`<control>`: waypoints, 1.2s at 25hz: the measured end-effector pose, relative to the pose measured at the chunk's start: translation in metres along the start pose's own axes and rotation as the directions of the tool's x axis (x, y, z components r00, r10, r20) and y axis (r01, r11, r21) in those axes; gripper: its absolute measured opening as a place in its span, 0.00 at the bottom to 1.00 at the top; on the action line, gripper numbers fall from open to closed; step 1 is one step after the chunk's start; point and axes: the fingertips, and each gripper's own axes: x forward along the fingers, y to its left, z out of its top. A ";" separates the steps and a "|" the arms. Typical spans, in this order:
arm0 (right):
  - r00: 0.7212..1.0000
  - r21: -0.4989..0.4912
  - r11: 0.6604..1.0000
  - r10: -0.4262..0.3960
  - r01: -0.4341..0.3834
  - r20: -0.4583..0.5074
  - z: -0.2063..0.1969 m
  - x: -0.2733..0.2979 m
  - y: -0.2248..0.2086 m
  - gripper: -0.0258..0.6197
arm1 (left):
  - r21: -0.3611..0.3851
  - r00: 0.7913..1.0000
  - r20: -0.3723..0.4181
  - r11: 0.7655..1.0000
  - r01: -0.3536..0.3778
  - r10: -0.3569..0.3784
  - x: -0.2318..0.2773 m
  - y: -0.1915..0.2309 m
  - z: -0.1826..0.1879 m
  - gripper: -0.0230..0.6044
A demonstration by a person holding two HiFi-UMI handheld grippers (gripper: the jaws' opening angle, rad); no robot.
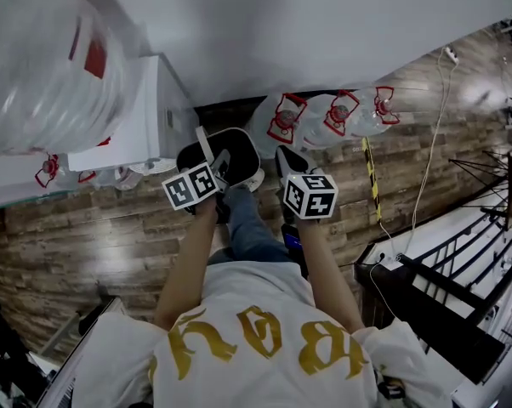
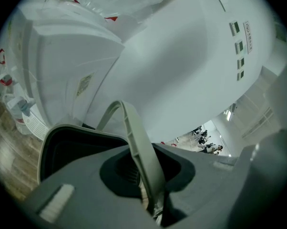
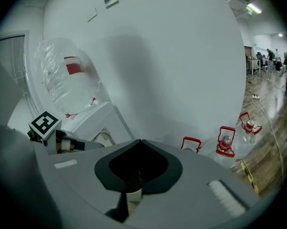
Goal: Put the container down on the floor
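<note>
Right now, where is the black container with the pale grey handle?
Head view, centre: the black container hangs from the left gripper, shut on its handle, beside the white water dispenser.

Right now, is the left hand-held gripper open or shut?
Shut: the left hand-held gripper pinches the handle between its jaws.

1 container (image 1: pixel 241 143) — 2 grippers: L (image 1: pixel 221 167), R (image 1: pixel 287 161)

the floor (image 1: pixel 111 228) by the white cabinet (image 1: pixel 145 117) is wood plank with a soft sheen. the cabinet looks smooth plastic, and the bottles (image 1: pixel 315 116) beside it clear glossy plastic. the container (image 1: pixel 239 147) has a matt, ribbed plastic handle (image 2: pixel 138 142).
</note>
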 end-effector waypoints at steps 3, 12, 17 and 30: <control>1.000 -0.004 1.000 0.003 -0.004 -0.027 -0.004 0.011 -0.006 0.08 | 0.002 1.000 -0.019 1.000 -0.013 0.014 0.011 0.007 -0.005 0.12; 0.994 -0.059 0.998 0.030 -0.037 -0.108 -0.008 0.044 -0.016 0.08 | -0.015 0.995 -0.071 0.997 -0.074 0.073 0.047 0.039 -0.009 0.12; 0.987 -0.074 0.996 0.045 -0.057 -0.153 -0.016 0.070 -0.026 0.08 | -0.005 0.990 -0.096 0.995 -0.103 0.102 0.068 0.058 -0.011 0.11; 0.944 -0.111 0.979 0.131 -0.172 -0.302 -0.068 0.140 -0.047 0.08 | -0.014 0.969 -0.182 0.985 -0.174 0.168 0.119 0.114 -0.032 0.09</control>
